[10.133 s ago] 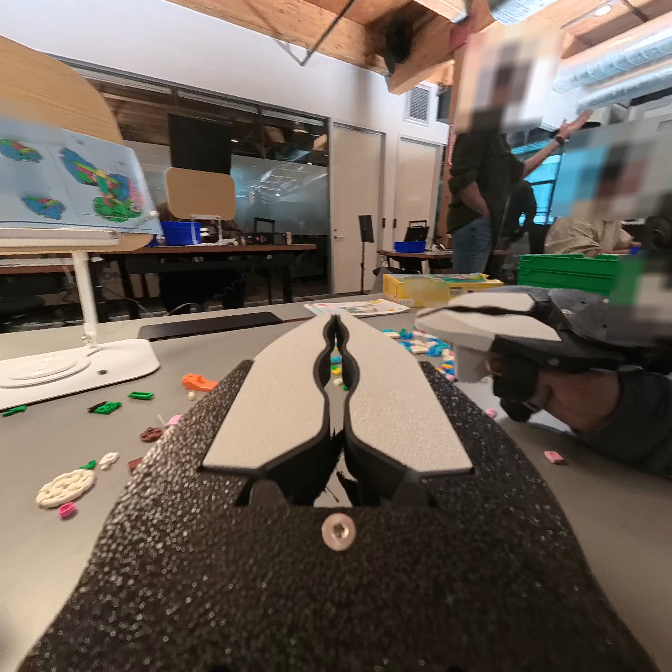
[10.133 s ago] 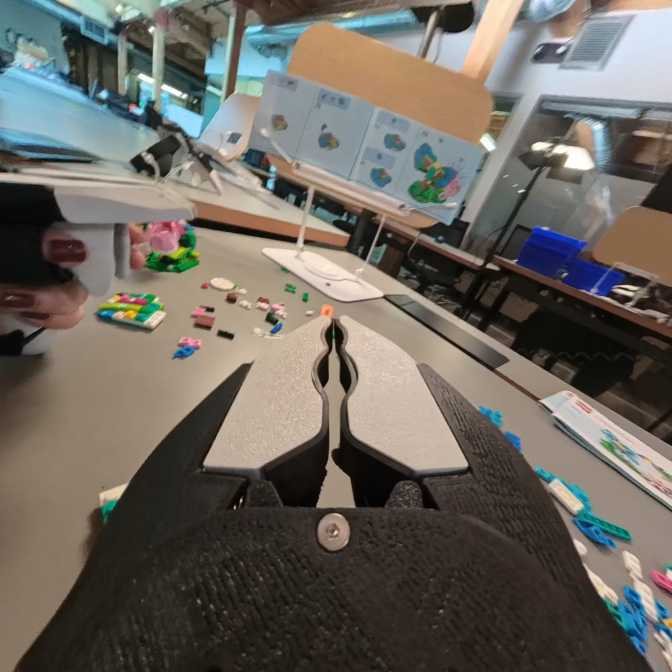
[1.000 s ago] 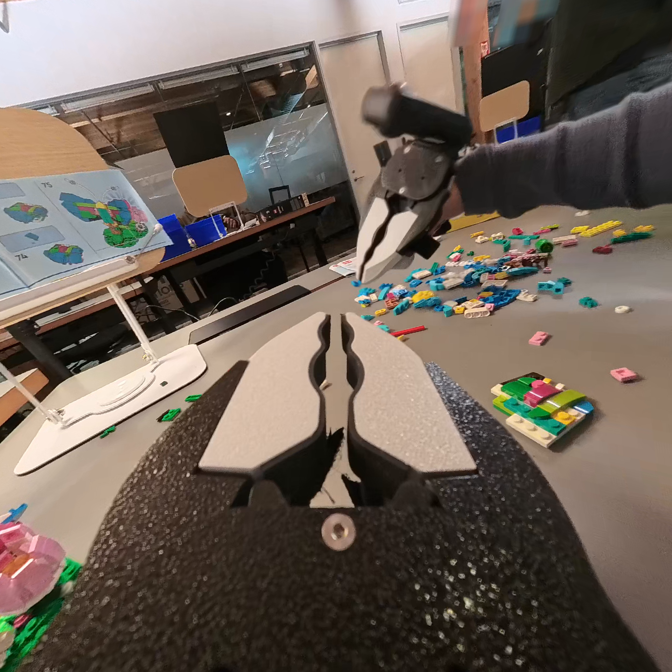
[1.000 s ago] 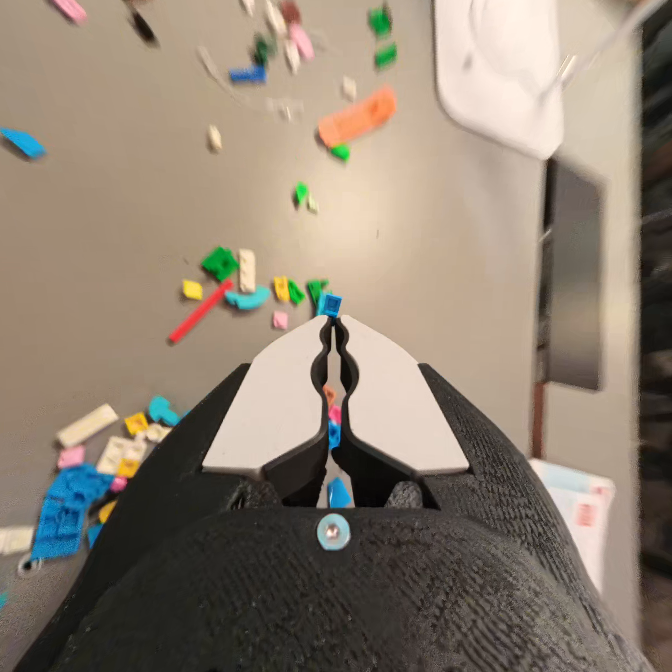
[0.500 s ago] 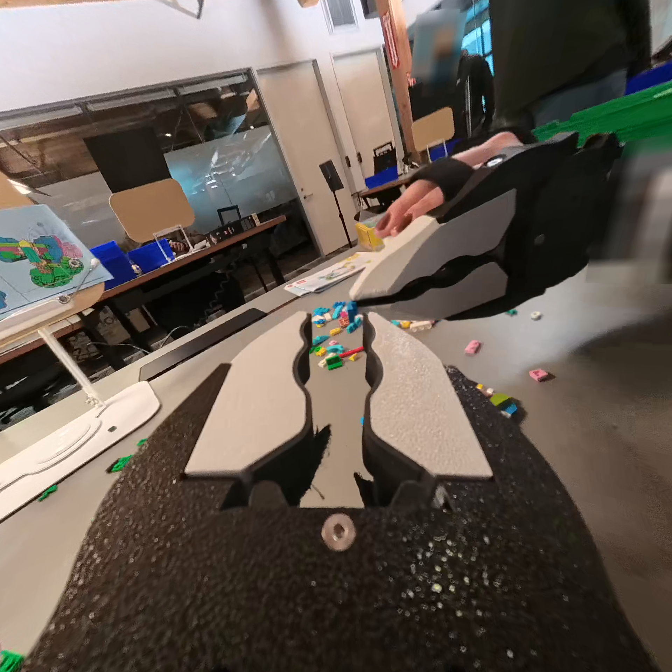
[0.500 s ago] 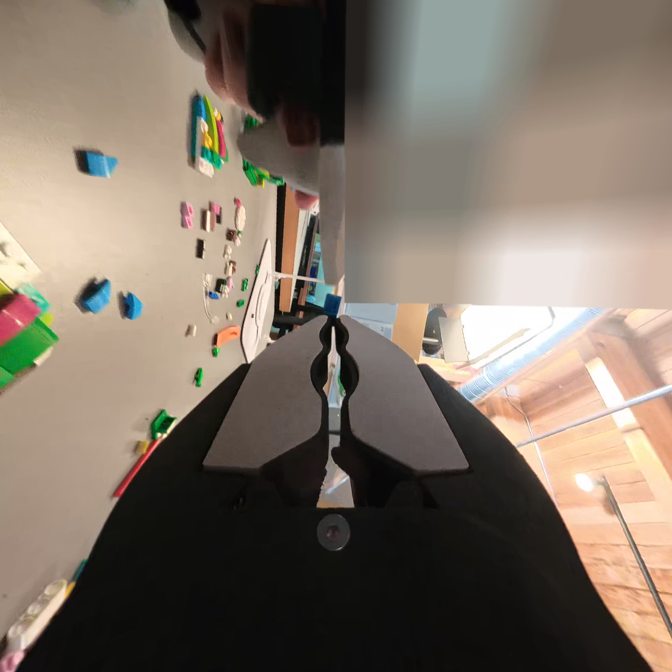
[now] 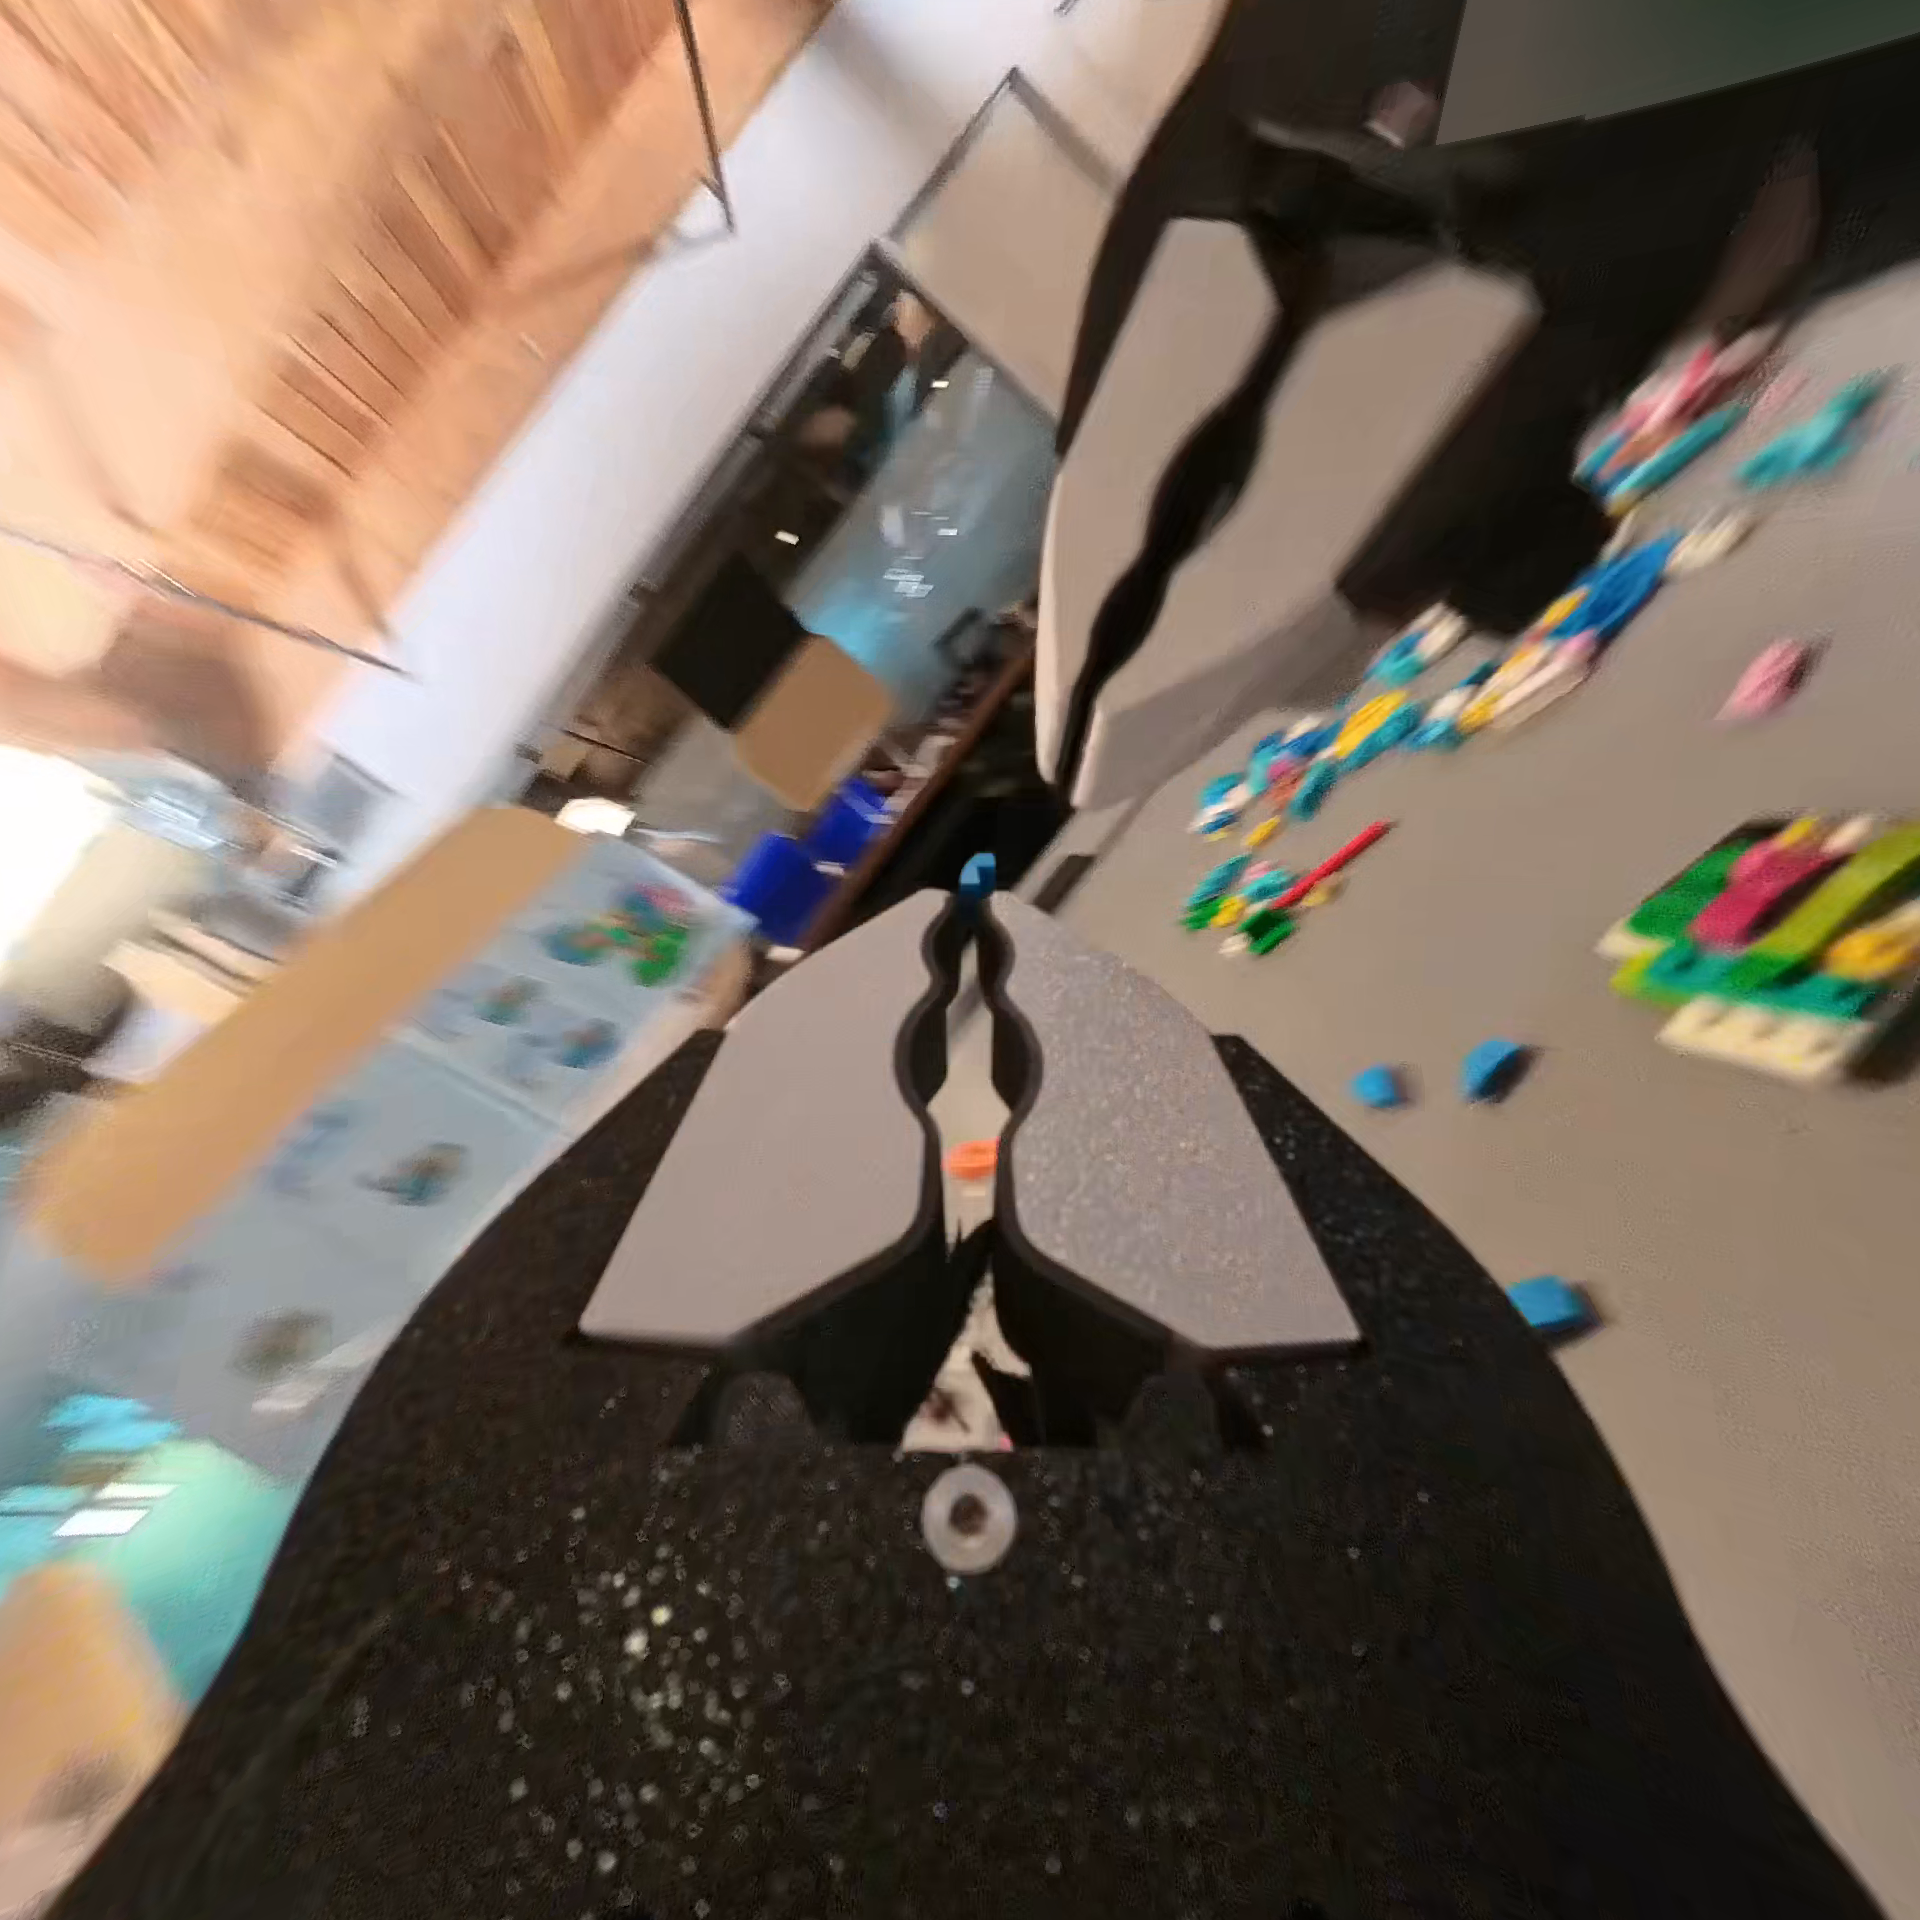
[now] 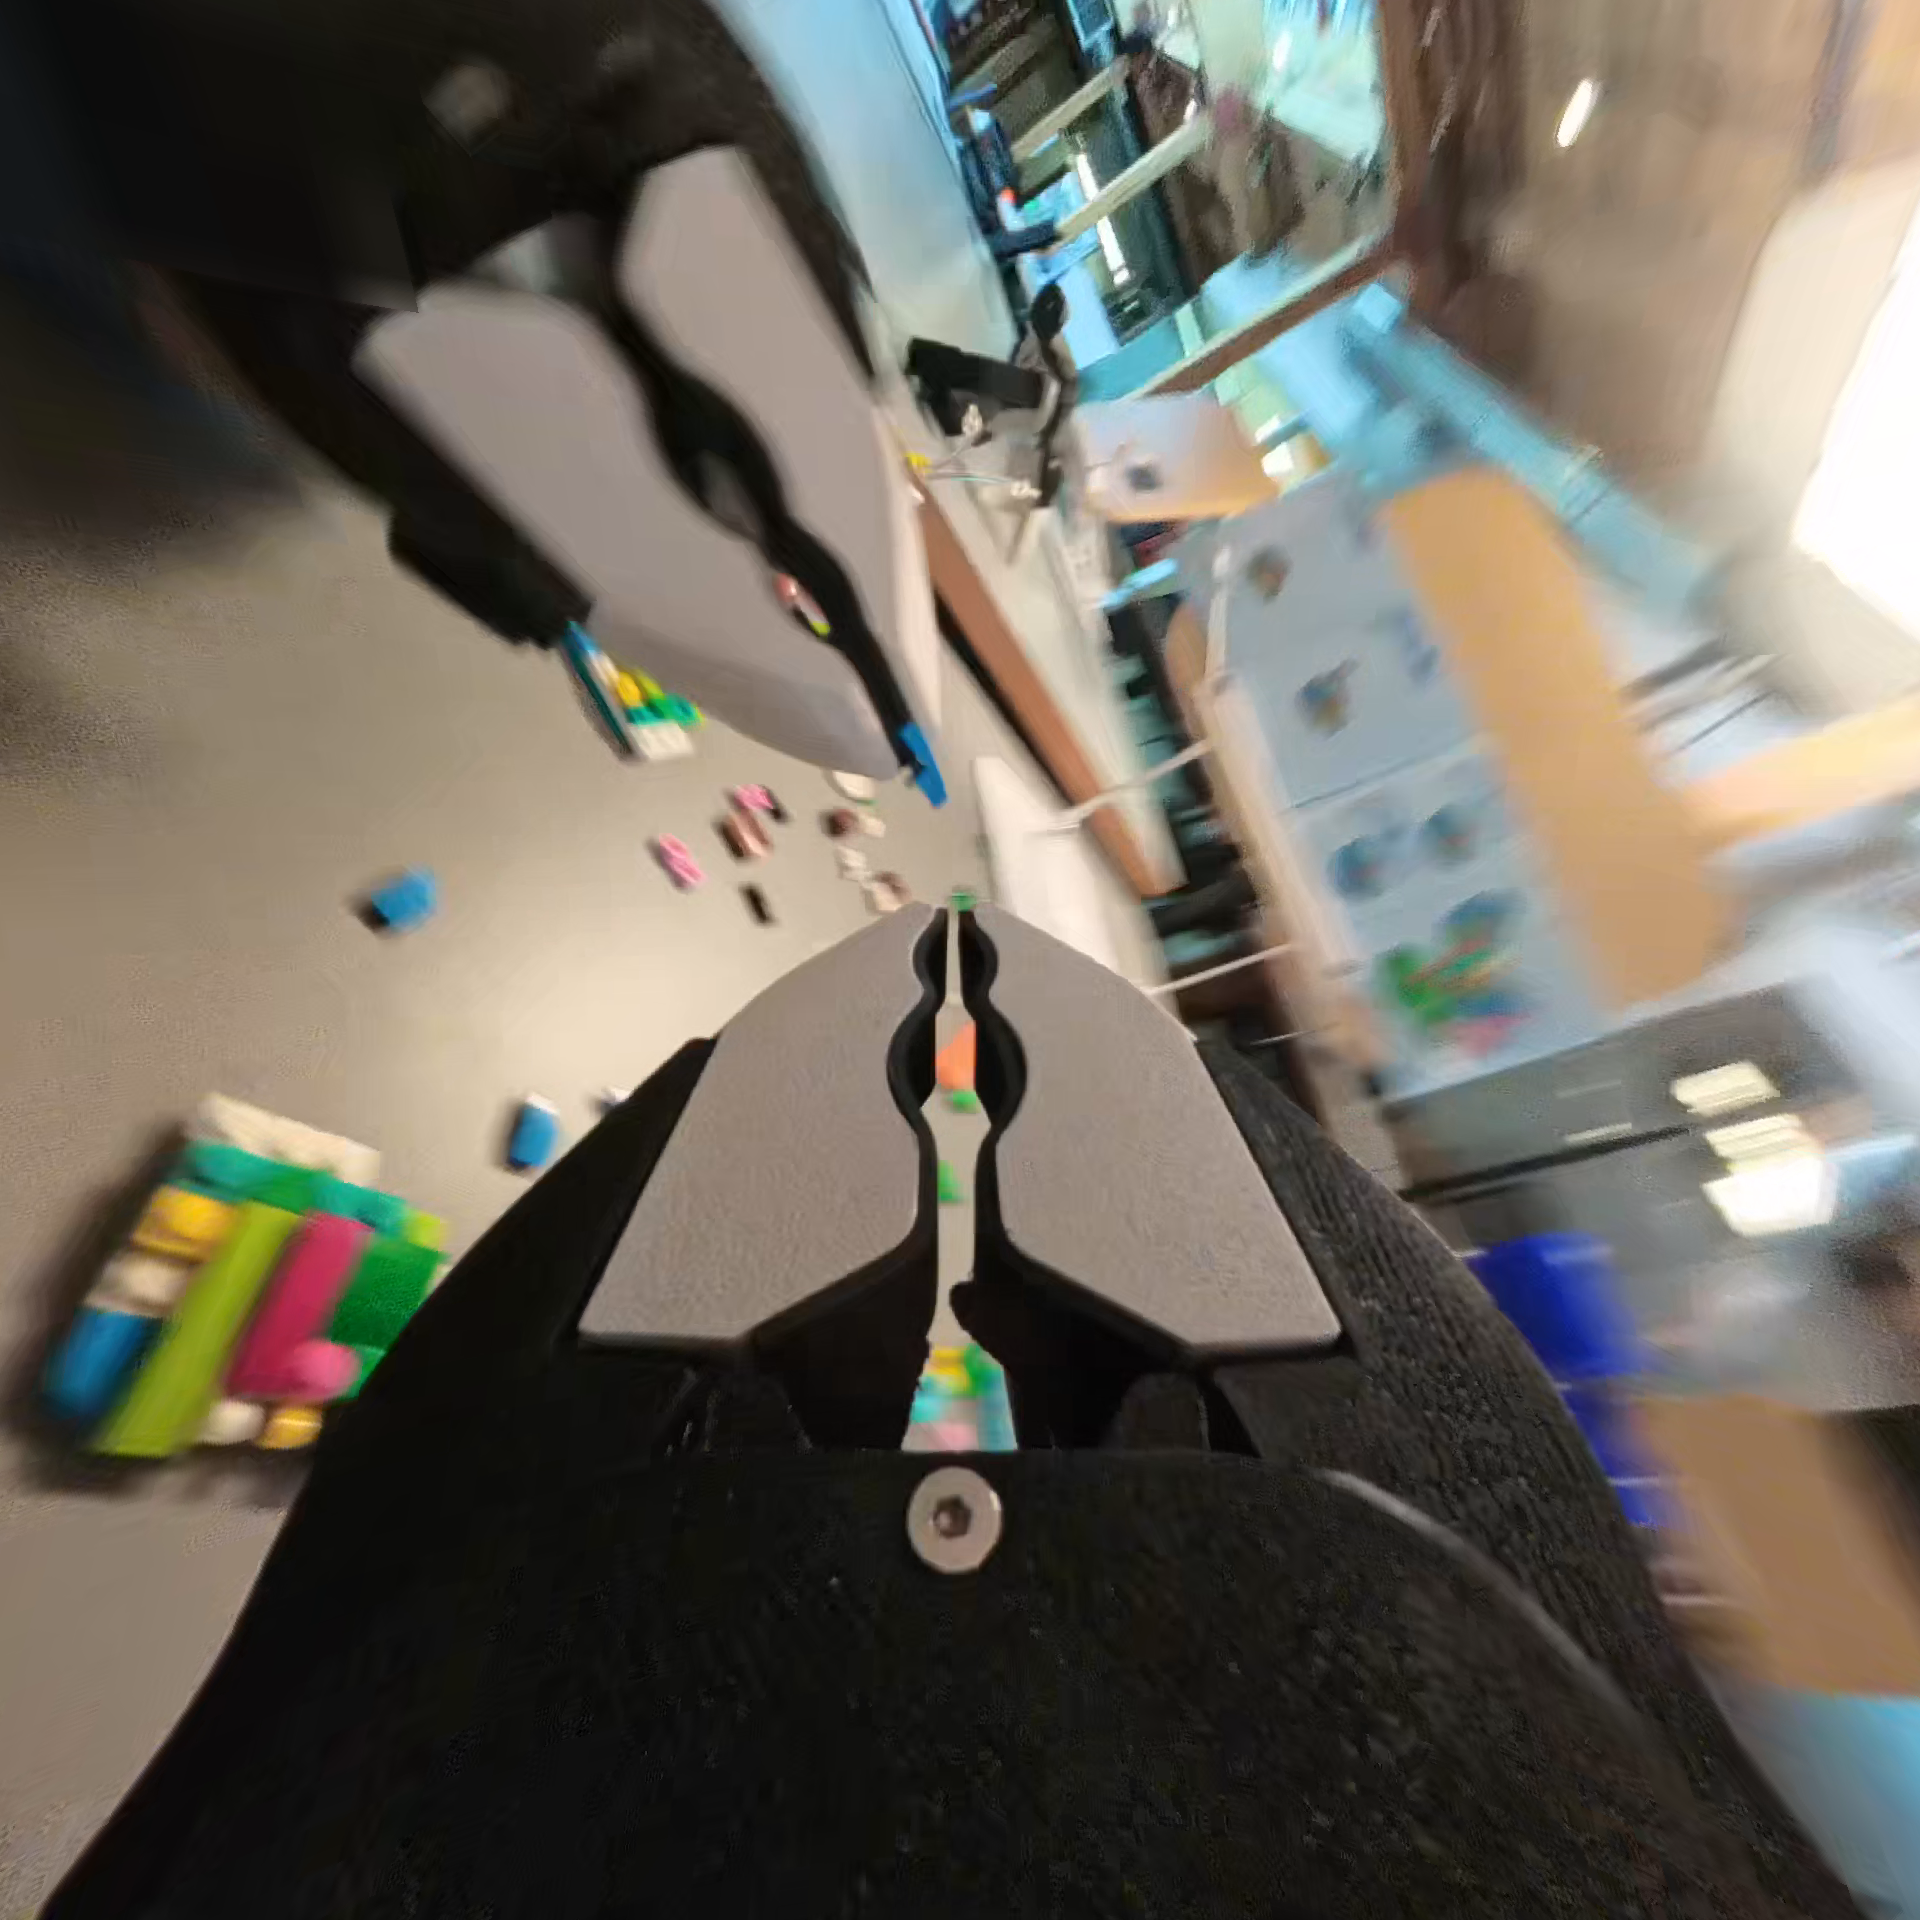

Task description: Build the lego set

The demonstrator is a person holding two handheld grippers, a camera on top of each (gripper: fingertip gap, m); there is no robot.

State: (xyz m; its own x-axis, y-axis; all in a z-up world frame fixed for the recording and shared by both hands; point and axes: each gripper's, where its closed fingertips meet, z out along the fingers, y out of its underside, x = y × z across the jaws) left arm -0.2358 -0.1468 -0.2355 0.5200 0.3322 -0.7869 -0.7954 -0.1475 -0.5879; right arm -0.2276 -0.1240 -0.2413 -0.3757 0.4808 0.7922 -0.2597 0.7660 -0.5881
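Note:
My left gripper (image 7: 964,914) is shut on a small blue brick (image 7: 977,878) that sticks out past its tips, held above the grey table (image 7: 1558,1195). The right wrist view shows it at upper left (image 8: 896,750) with the blue brick (image 8: 920,756) at its tip. My right gripper (image 8: 951,916) is shut with nothing between its tips. It hangs above and behind the left one in the left wrist view (image 7: 1065,769). A multi-coloured flat build (image 7: 1766,956) lies on the table to the right, and also shows in the right wrist view (image 8: 239,1299). Both views are tilted and blurred.
Loose blue pieces (image 7: 1377,1086) lie near the build. A pile of mixed loose bricks (image 7: 1351,727) lies farther back. The instruction booklet on its white stand (image 7: 582,966) is at the left. An orange piece (image 8: 956,1049) and small pink and brown pieces (image 8: 748,831) lie near the stand.
The blue brick was in my right gripper's tips; now my left gripper, open half a second ago, is shut on it. Both grippers have rolled and the right has drawn back.

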